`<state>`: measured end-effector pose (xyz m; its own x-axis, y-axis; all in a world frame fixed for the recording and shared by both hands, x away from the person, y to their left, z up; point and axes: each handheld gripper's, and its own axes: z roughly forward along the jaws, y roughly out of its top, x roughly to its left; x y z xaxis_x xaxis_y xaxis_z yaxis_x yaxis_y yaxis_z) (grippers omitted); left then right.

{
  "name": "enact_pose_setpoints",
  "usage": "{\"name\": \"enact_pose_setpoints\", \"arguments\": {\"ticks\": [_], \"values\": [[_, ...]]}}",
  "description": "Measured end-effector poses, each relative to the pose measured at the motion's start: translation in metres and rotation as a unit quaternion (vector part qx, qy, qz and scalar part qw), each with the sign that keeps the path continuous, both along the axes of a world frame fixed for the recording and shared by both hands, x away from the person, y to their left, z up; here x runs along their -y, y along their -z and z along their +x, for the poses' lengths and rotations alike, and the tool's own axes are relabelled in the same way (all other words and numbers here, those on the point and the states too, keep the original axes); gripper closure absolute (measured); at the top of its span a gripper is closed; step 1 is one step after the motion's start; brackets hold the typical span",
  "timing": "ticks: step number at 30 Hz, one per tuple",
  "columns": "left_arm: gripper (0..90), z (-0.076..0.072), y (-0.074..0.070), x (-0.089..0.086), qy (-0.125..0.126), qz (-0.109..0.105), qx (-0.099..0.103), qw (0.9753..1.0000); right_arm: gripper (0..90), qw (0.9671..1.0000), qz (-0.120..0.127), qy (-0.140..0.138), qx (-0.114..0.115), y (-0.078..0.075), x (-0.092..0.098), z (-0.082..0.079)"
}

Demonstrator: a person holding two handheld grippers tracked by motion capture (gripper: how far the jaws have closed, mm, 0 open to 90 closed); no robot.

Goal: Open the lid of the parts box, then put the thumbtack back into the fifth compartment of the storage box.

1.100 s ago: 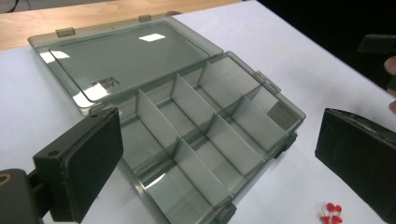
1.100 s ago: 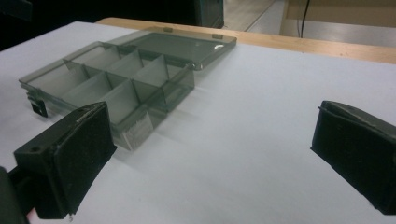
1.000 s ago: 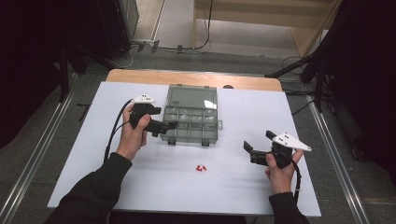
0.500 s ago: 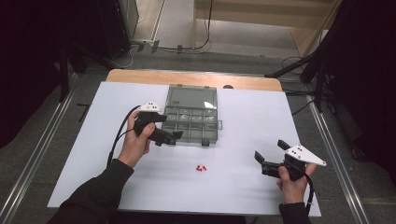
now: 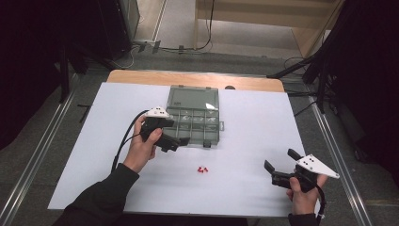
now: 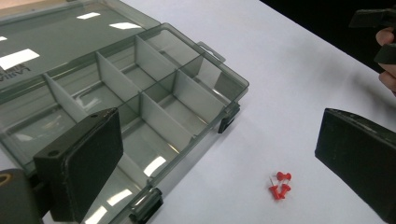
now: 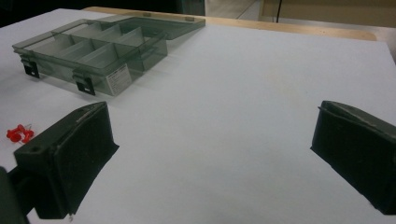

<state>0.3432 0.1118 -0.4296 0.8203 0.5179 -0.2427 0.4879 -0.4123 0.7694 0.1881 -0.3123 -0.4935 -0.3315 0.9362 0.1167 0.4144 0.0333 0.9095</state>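
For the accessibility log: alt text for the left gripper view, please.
Open left gripper jaws frame three red push pins lying on a white table. An open, smoky compartment box with empty sections sits at left.

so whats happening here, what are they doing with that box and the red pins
A person sits at a white table with a gripper in each hand. The left gripper hovers at the near edge of a clear compartment box whose lid lies open; its compartments look empty. The right gripper is off to the right, over bare table. Both grippers are open and hold nothing. A few red pushpins lie loose on the table just in front of the box, not yet picked up.
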Motion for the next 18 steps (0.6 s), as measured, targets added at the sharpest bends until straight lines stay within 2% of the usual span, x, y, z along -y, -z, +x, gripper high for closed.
{"name": "enact_pose_setpoints", "arguments": {"ticks": [8, 14, 16, 18], "values": [[0.1, -0.006, 0.002, 0.012, 0.009, 0.006, -0.008, 0.9999, 0.0, 0.9999, 0.004, 0.006, 0.009, 0.001, 0.011, -0.008], [0.2, -0.012, 0.005, 0.018, 0.021, 0.025, -0.012, 0.9994, 0.0, 0.9998, 0.008, 0.013, 0.012, 0.002, 0.017, -0.009], [0.4, -0.015, 0.006, 0.020, 0.033, 0.032, -0.025, 0.9987, 0.0, 0.9998, 0.009, 0.014, 0.010, 0.003, 0.018, -0.010], [0.4, -0.019, 0.007, 0.023, 0.032, 0.041, -0.030, 0.9982, 0.0, 0.9998, 0.009, 0.015, 0.010, 0.004, 0.019, -0.010]]}}
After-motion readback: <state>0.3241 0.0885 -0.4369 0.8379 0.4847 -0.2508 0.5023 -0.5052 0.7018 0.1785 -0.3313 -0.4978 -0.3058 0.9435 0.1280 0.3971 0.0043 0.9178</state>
